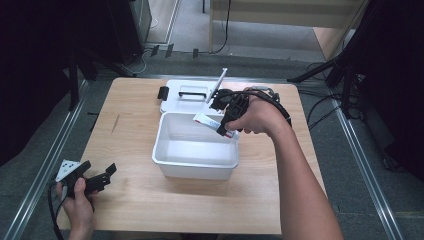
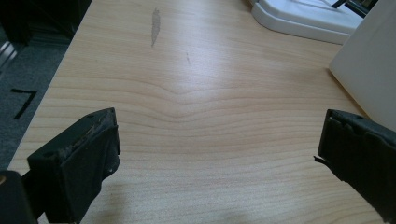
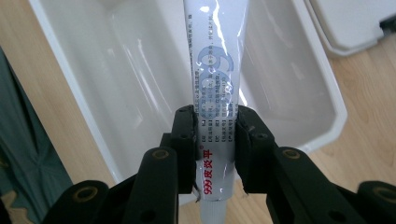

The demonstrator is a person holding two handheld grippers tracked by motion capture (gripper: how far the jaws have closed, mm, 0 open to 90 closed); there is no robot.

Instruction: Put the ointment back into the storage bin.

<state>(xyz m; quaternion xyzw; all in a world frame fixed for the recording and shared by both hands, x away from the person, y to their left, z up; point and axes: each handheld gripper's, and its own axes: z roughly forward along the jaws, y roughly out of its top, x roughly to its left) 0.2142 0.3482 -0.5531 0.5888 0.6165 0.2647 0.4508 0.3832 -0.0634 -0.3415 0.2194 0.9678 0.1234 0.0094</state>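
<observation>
I'm working on a pale wood-grain tabletop (image 1: 130,200) with a small grey scuff, set on grey carpet among dark stands and cables. My right tool (image 3: 216,119) is clamped on a white tube (image 3: 215,70) with blue print and red characters near its cap end; the tube hangs tilted over the white bin (image 1: 196,167), above its right rear corner. The bin's lid (image 1: 186,95) lies behind it. My left tool (image 2: 217,140) rests wide apart near the tabletop's front left corner, gripping nothing.

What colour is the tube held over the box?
White, with blue and red print; the tube shows best in the right gripper view.
</observation>
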